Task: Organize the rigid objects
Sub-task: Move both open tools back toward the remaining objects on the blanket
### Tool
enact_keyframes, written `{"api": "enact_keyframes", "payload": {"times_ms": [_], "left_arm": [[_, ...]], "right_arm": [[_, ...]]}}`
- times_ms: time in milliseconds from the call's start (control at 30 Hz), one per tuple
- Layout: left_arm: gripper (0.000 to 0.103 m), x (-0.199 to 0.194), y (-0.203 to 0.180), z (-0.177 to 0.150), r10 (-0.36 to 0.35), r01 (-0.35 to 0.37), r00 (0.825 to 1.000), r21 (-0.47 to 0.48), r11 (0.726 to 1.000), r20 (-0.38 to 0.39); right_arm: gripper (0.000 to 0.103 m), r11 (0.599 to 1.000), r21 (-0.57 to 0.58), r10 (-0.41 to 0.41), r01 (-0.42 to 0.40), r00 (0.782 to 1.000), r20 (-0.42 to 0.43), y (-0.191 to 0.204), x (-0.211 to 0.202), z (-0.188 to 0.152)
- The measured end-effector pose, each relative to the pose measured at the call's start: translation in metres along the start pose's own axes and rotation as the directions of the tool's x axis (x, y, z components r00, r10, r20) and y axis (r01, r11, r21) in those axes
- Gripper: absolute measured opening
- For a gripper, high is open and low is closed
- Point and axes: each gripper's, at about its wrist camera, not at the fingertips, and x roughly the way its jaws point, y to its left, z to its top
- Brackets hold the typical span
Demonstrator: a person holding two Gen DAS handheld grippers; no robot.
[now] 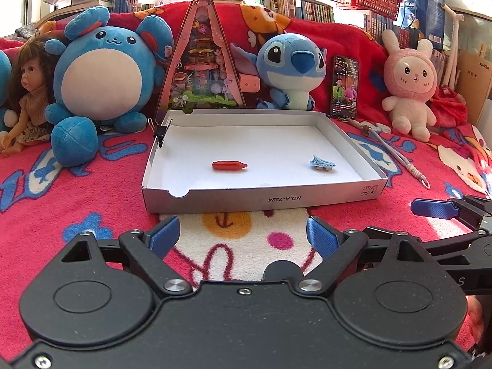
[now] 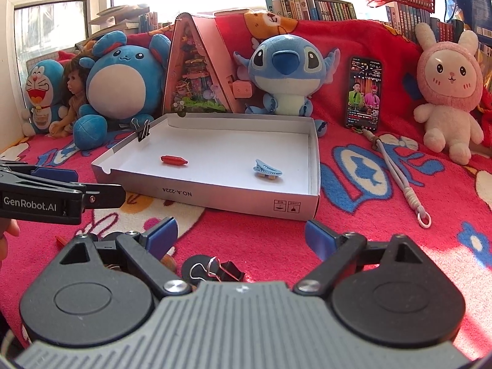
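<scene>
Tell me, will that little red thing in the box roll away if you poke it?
Probably. The red thing looks round and tube-like, lying on its side on the smooth box floor, so a sideways nudge could roll it. It looks small and hard, likely light. Its tapered ends might make it curve, not roll straight.

The shallow white box [image 1: 338, 196] is open on top and mostly bare inside. A binder clip [image 1: 161, 133] grips its left wall; plush toys [image 1: 292, 67] crowd behind it.
</scene>
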Motion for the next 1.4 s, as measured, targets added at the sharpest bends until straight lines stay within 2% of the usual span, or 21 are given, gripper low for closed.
{"api": "enact_keyframes", "payload": {"times_ms": [467, 833, 867, 967, 1033, 1100, 1133, 1300, 1400], "left_arm": [[0.089, -0.019, -0.007, -0.034, 0.001, -0.003, 1.0, 0.055, 0.998, 0.029], [0.088, -0.032, -0.004, -0.056, 0.044, -0.046, 0.999, 0.113, 0.992, 0.023], [0.086, -0.034, -0.004, -0.057, 0.05, -0.052, 0.999, 0.119, 0.992, 0.022], [0.074, -0.039, -0.004, -0.059, 0.054, -0.056, 0.998, 0.119, 0.991, 0.014], [0.067, -0.042, -0.004, -0.06, 0.051, -0.054, 0.998, 0.121, 0.991, 0.024], [0.059, -0.045, -0.005, -0.061, 0.071, -0.076, 0.997, 0.123, 0.99, 0.042], [0.055, -0.046, -0.004, -0.061, 0.082, -0.087, 0.995, 0.12, 0.989, 0.049], [0.055, -0.044, 0.003, -0.061, 0.11, -0.114, 0.993, 0.078, 0.99, 0.051], [0.055, -0.039, 0.006, -0.061, 0.131, -0.133, 0.991, 0.071, 0.989, 0.038]], "right_arm": [[0.095, 1.0, 0.005, -0.014, 0.014, 1.0, 0.006, 0.007, -0.017, -0.029], [0.094, 0.999, 0.038, -0.022, 0.023, 0.999, -0.029, -0.001, -0.022, -0.04], [0.092, 0.999, 0.04, -0.023, 0.024, 0.999, -0.031, -0.001, -0.023, -0.041], [0.075, 0.999, 0.039, 0.006, -0.005, 0.999, -0.044, 0.003, -0.025, -0.046], [0.058, 1.0, 0.027, 0.011, -0.01, 0.999, -0.044, 0.01, -0.028, -0.049], [0.05, 1.0, 0.014, 0.011, -0.01, 0.999, -0.036, 0.017, -0.029, -0.051], [0.047, 1.0, 0.011, 0.015, -0.014, 0.999, -0.034, 0.02, -0.03, -0.052], [0.036, 0.999, 0.034, 0.027, -0.026, 0.999, -0.034, 0.03, -0.028, -0.051], [0.033, 0.999, 0.043, 0.02, -0.019, 0.999, -0.026, 0.035, -0.024, -0.049]]}}
